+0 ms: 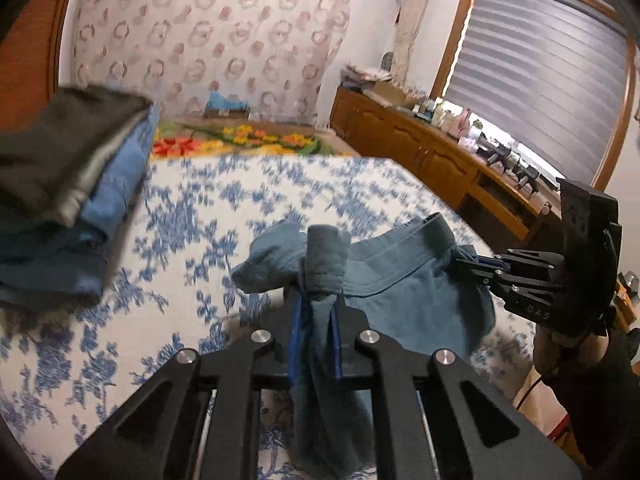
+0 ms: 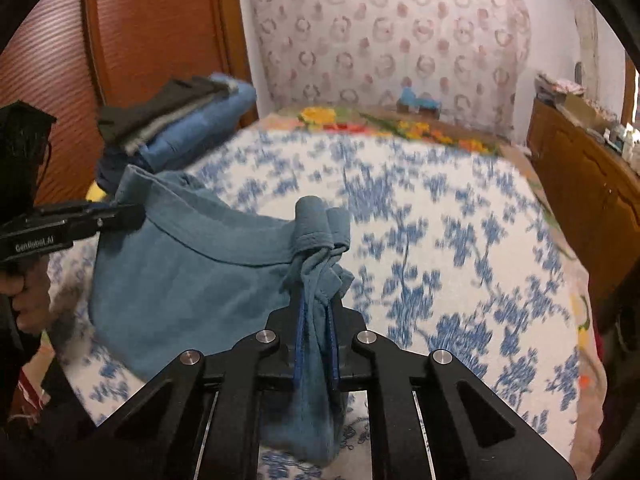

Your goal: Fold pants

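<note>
Teal-blue pants [image 1: 404,292] hang by the waistband between my two grippers above the bed. My left gripper [image 1: 316,300] is shut on one bunched end of the waistband, with cloth hanging down between its fingers. My right gripper [image 1: 466,262] is shut on the other end. In the right wrist view the right gripper [image 2: 318,304] pinches bunched cloth, the pants [image 2: 192,280] sag to the left, and the left gripper [image 2: 128,214] holds the far corner.
The bed has a white cover with blue flowers [image 1: 240,208]. A stack of folded clothes [image 1: 68,184] lies at its left, also in the right wrist view [image 2: 180,120]. A wooden cabinet [image 1: 432,152] with clutter runs along the right under a window.
</note>
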{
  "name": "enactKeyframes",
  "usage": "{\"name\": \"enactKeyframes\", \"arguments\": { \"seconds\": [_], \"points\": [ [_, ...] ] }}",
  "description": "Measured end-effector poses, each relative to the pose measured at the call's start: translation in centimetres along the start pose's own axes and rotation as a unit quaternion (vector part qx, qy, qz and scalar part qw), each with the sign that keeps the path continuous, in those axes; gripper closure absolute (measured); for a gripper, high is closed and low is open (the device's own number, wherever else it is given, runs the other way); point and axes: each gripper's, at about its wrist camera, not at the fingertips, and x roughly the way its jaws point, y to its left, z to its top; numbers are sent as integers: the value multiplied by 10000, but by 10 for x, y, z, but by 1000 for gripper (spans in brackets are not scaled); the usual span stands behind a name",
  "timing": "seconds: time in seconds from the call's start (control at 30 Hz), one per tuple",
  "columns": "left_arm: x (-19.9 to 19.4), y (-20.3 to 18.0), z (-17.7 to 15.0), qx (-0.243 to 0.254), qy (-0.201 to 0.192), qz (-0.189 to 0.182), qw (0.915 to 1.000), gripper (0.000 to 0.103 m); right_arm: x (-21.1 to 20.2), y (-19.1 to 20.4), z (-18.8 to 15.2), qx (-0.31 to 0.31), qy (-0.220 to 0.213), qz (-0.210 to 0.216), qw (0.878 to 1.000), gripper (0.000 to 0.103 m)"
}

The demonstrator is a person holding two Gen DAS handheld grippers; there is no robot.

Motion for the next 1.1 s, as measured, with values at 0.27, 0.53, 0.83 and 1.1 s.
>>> {"name": "enactKeyframes", "arguments": {
  "seconds": [0.27,0.53,0.83,1.1],
  "points": [
    [-28,-8,19,258,-433,286,9983,95,-18,17,31,-318,-406,-14,9987,97],
    [-43,12,33,201,-671,450,9965,95,-15,33,61,-675,-557,8,9962,97],
    [-54,42,47,110,-915,632,9937,95,4,50,99,-976,-683,116,9928,97],
    [-69,64,65,84,-1204,751,9898,95,15,65,139,-1230,-921,157,9880,97]
  ]
}}
